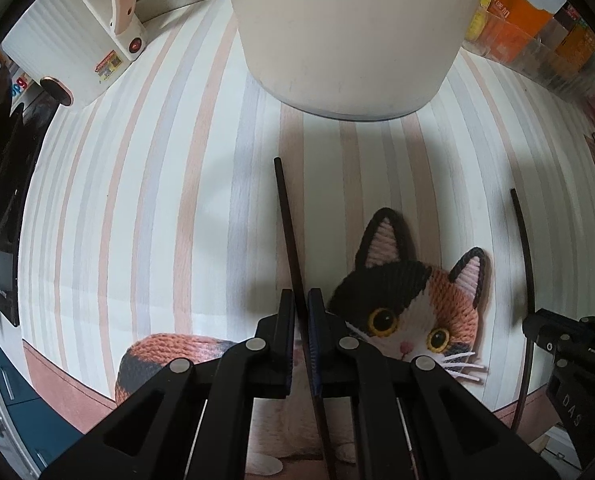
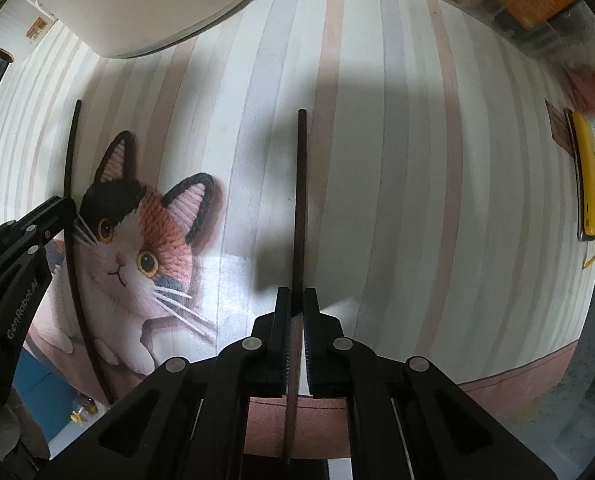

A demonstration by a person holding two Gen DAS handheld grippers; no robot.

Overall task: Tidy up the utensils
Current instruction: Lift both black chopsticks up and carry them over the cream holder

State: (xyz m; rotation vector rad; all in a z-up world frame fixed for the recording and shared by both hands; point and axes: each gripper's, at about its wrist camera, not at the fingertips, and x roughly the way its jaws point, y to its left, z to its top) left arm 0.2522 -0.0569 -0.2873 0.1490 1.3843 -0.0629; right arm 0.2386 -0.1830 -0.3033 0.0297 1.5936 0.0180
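While one thin dark wooden chopstick (image 1: 287,236) is being gripped by the left claw (image 1: 301,300), its twin (image 2: 300,200) is being clamped by the right claw (image 2: 297,300). Both tips are best being aimed upright into the tall cream holder (image 1: 349,32).

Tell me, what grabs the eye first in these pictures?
The calico cat printed on the striped mat, staring up between the two tools. Each gripper, left and right, pinches one dark chopstick, pointing toward a big white pot beyond.
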